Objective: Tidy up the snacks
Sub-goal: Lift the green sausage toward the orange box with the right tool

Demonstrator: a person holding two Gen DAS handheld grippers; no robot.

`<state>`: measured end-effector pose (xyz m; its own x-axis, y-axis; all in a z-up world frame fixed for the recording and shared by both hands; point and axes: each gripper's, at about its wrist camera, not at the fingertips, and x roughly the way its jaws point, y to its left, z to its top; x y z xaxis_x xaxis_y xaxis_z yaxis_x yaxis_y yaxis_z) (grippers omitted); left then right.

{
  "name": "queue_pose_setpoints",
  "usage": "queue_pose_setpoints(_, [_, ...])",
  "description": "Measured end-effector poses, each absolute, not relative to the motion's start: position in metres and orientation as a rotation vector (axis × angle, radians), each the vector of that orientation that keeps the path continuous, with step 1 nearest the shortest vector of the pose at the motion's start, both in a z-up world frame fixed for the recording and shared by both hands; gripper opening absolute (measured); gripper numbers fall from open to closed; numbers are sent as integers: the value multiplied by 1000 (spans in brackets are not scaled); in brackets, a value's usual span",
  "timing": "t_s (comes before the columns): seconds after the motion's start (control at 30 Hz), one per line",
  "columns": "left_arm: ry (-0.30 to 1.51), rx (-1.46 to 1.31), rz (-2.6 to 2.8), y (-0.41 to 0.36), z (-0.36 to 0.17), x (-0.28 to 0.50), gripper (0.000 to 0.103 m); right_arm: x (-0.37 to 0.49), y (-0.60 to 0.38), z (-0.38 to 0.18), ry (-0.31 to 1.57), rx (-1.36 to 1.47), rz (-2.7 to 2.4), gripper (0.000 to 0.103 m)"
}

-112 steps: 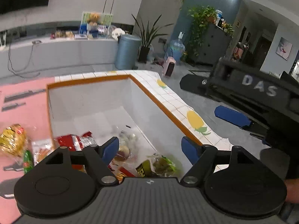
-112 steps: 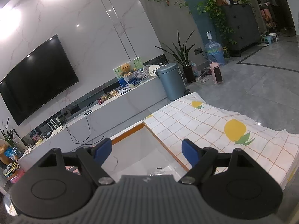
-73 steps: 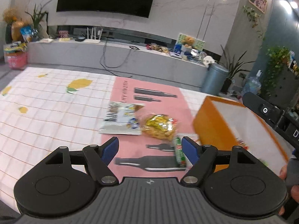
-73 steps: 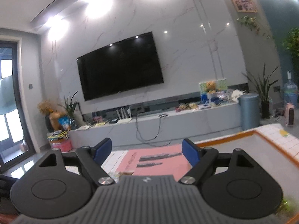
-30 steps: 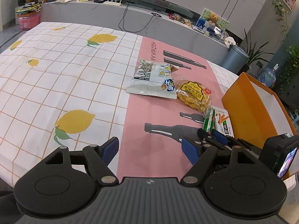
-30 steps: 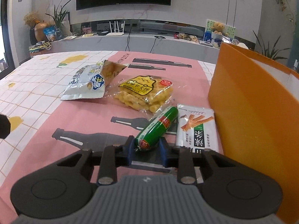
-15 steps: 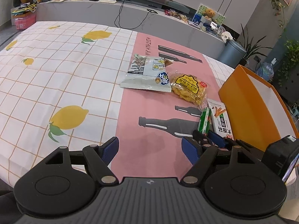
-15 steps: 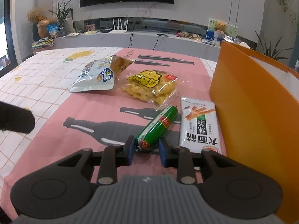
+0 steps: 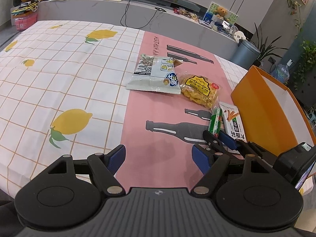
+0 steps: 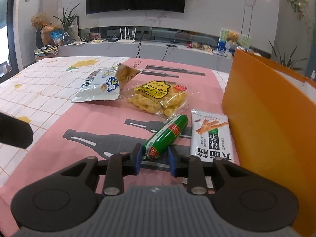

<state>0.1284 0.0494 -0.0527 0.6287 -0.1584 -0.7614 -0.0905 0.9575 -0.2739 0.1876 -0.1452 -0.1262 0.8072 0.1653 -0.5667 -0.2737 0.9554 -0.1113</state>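
Note:
My right gripper (image 10: 155,159) is shut on the near end of a green sausage stick (image 10: 167,134), which lies on the pink mat; the same gripper (image 9: 216,138) and sausage (image 9: 215,121) show in the left wrist view. Beside the sausage lies a white snack packet (image 10: 210,136) against the orange box (image 10: 272,118). Farther off sit a yellow snack bag (image 10: 158,96) and a grey-white chip bag (image 10: 100,86). My left gripper (image 9: 159,158) hovers open over the mat with nothing between its fingers.
The table wears a lemon-print checked cloth (image 9: 59,83) with a pink mat (image 9: 158,118) down its middle. The orange box (image 9: 264,106) stands at the table's right end. Behind the table run a long grey TV counter (image 10: 158,49) and a grey bin (image 9: 244,54).
The right gripper stays shut on the sausage stick, which now looks slightly raised at its near end. The left gripper has kept still and open.

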Motion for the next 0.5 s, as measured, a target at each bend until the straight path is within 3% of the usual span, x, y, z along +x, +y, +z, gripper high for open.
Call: queue_pose_setpoints(0.5, [867, -301, -40, 53, -47, 128, 89, 181, -158, -102, 544, -122, 236, 23])
